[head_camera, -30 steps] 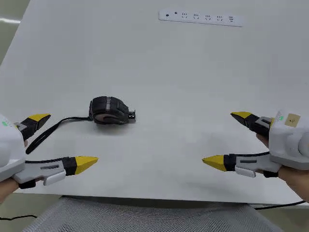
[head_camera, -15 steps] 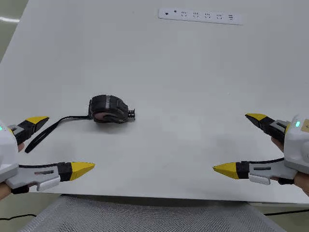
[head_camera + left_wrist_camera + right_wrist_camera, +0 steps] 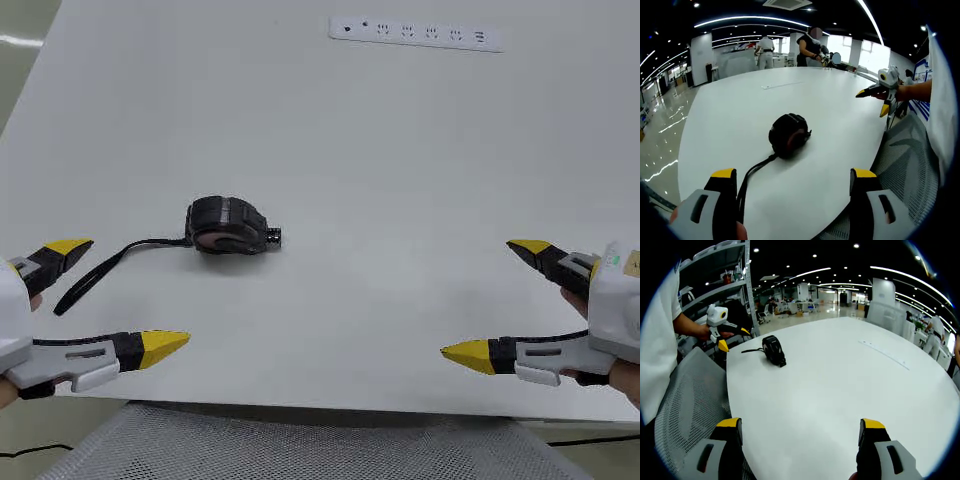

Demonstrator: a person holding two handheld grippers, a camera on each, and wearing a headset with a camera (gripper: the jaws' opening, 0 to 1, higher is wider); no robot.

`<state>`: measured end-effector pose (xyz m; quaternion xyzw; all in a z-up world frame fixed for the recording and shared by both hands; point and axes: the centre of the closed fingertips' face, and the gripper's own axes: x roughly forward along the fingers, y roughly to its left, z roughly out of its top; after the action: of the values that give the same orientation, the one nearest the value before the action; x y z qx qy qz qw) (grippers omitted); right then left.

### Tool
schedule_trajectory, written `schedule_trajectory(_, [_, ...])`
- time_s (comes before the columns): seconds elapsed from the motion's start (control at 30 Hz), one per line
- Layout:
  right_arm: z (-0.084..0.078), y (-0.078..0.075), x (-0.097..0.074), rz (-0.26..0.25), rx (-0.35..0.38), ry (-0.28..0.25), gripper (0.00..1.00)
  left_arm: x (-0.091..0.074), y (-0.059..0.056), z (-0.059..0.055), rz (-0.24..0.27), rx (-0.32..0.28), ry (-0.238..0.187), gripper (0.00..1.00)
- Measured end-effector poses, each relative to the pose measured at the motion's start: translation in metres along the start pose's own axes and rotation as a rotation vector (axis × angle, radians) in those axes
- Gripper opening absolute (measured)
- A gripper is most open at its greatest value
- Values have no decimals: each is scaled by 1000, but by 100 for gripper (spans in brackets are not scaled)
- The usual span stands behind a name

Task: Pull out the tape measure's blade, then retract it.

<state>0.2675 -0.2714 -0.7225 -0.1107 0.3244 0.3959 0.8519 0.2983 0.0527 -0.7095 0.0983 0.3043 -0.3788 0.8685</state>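
**Black tape measure lying free on the table, both claws wide**

So the tape measure (image 3: 228, 228) is lying on the white table (image 3: 380, 160), left of the table's middle and closer to its near edge than its far one. Blade looks fully wound in, and just the little hook end (image 3: 272, 237) pokes out on the side facing the table's middle. Its black strap (image 3: 95, 270) trails off across the table toward the left corner of the near edge.

The left gripper (image 3: 125, 292) hangs over the table's near-left corner, its 2 yellow-tipped jaws spread wide with nothing between them. One tip is close to the strap's loop, but I can't tell if it's touching. In its own view the case (image 3: 788, 135) sits dead ahead between the jaws, well apart from the tips.

The right gripper (image 3: 488, 298) is over the near-right part of the table, also gaping wide with nothing in it, well away from the tape.

A white power strip (image 3: 414, 34) lies flat near the table's far edge. A grey mesh chair back (image 3: 300, 445) shows just below the table's near edge.
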Motion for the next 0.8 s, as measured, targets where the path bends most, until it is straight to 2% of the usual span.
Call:
schedule_trajectory(0.27, [-2,1,0,1,4,3,96,0,-3,0,-19,-4,0,92])
schedule_trajectory(0.43, [-3,3,1,3,6,5,95,1,-4,2,-15,-3,-12,93])
schedule_trajectory(0.8, [-3,3,2,5,9,6,95,2,-2,1,-17,1,-6,93])
